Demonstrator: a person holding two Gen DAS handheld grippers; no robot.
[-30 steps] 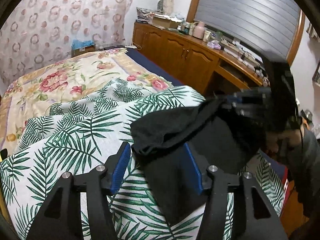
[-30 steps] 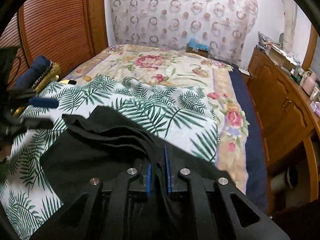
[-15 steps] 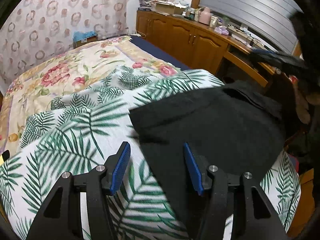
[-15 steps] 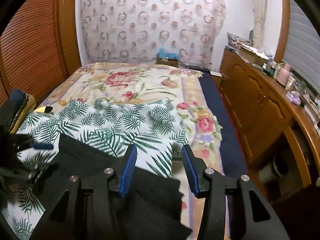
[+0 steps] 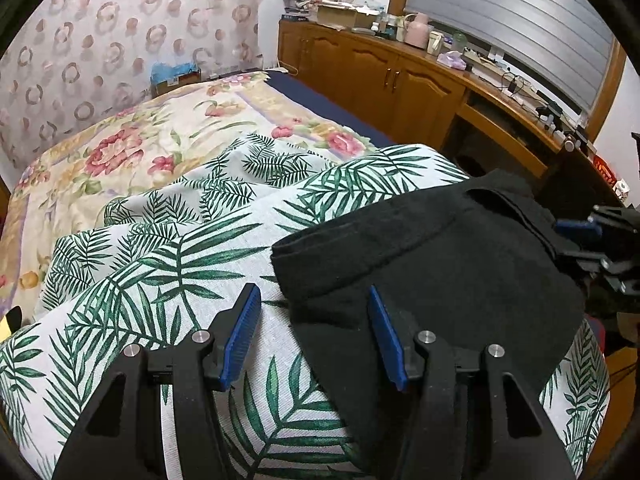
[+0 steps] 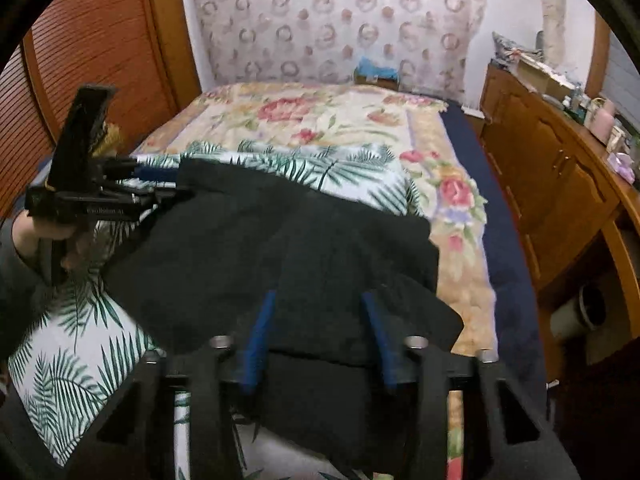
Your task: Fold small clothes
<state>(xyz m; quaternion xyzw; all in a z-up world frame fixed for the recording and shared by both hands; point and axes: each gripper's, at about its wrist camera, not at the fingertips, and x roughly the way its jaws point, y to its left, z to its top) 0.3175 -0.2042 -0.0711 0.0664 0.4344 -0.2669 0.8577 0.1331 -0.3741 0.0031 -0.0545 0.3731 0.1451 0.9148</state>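
Left gripper (image 5: pixel 312 296) is open: jaws well apart, one blue pad over the palm-leaf sheet (image 5: pixel 160 272), the other over the near edge of the black garment (image 5: pixel 440 264), nothing pinched; we can't tell whether the pads touch the cloth. Right gripper (image 6: pixel 318 298) is blurred in its own view. Its jaws have just been closing, but the pads still show a clear gap with a bulge of the black cloth between them, so we read it as not yet clamped. The garment lies folded over on the palm-leaf sheet at the near end of the bed, one edge doubled up into a thick fold, the opposite corner hanging off towards the right gripper's side. From the right wrist view, the left tool sits at the garment's far-left corner, held by a hand (image 6: pixel 48 232) in a dark sleeve. Beyond the sheet is the floral bedspread (image 5: pixel 120 140), with a navy border along its side. Further out: wooden cabinets (image 5: pixel 380 80) with clutter on top, a louvred wooden door (image 6: pixel 80 60) on the other side, and a ring-patterned curtain (image 5: pixel 100 40) at the back wall.
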